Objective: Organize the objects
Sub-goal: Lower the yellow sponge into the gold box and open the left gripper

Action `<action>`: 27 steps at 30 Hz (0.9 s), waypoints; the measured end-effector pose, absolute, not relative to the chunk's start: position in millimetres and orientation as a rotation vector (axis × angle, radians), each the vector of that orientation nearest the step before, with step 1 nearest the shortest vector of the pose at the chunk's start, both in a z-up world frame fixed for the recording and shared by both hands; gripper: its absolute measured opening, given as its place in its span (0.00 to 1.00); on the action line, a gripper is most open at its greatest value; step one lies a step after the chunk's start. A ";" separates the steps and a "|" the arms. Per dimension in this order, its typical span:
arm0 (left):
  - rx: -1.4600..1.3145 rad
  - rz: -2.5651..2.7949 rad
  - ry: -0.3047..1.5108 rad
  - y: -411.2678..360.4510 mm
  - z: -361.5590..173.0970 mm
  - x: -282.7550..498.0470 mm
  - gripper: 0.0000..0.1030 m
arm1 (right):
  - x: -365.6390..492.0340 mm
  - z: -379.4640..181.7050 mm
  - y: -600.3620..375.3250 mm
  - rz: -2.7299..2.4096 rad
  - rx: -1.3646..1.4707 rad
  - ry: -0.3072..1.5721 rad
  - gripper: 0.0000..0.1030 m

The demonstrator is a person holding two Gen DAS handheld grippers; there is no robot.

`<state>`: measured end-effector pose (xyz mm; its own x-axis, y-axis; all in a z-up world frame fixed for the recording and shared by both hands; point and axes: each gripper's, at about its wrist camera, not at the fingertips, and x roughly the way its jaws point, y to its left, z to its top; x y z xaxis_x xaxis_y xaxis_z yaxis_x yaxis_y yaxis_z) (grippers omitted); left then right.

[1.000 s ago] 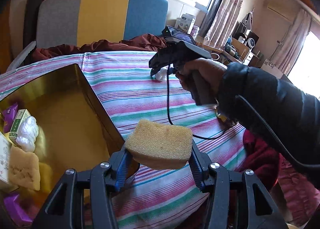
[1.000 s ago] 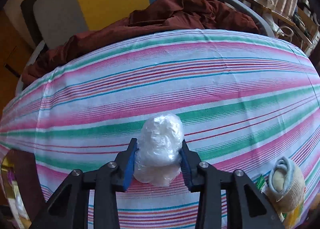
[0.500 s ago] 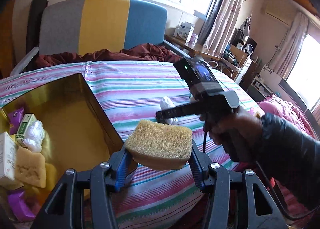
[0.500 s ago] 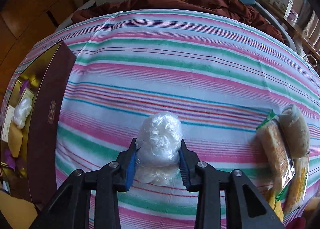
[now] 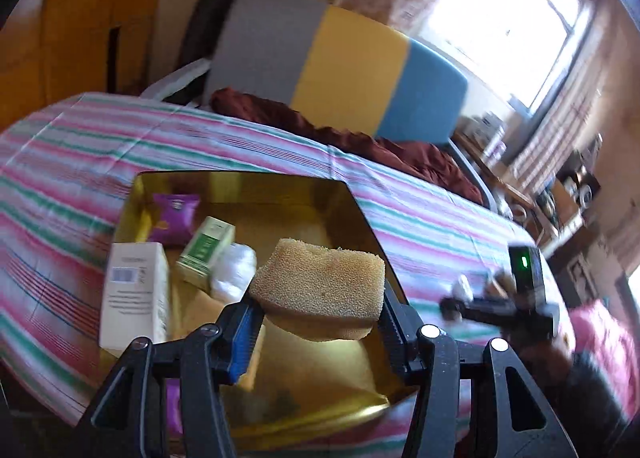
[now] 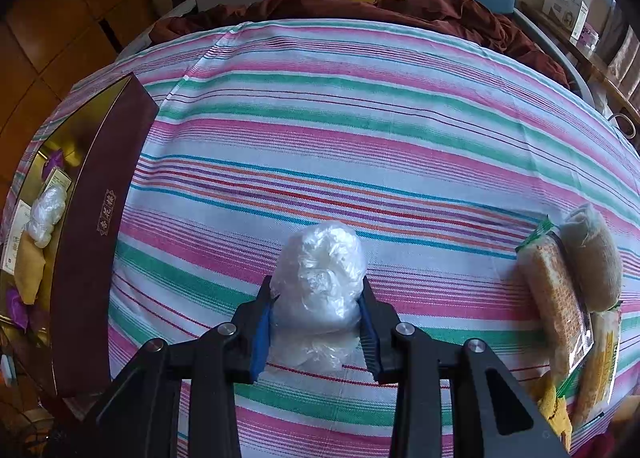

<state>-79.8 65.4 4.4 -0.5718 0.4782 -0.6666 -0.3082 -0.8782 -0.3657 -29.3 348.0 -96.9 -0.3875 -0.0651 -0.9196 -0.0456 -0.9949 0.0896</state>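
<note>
My left gripper is shut on a yellow sponge and holds it in the air over the gold-lined box. Inside the box lie a purple packet, a green carton, a white carton, a white plastic bundle and another sponge, mostly hidden. My right gripper is shut on a crumpled clear plastic bag just above the striped tablecloth. The box stands at the far left of the right wrist view.
Several wrapped snack packs and a rolled cloth lie at the cloth's right edge. A grey, yellow and blue chair with dark red fabric stands behind the table. The other hand-held gripper shows at the right of the left wrist view.
My left gripper has swung left with the sponge and now hangs over the box. My right gripper carried the plastic bag toward the box earlier, then stopped.
</note>
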 end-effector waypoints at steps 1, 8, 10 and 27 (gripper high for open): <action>-1.126 2.439 -0.317 59.6 4.2 -86.9 0.53 | -29.3 -96.6 347.5 -2.605 1.731 -0.148 0.36; -1.117 2.492 -0.283 53.2 7.3 -139.8 0.53 | -26.5 -97.1 345.7 -2.614 1.725 -0.121 0.37; -1.111 2.513 -0.230 59.7 5.8 -157.2 0.53 | -27.5 -97.4 344.8 -2.616 1.722 -0.113 0.37; -1.364 2.553 -0.064 78.1 -74.7 -247.3 0.61 | -34.9 -99.6 340.2 -2.622 1.712 -0.084 0.37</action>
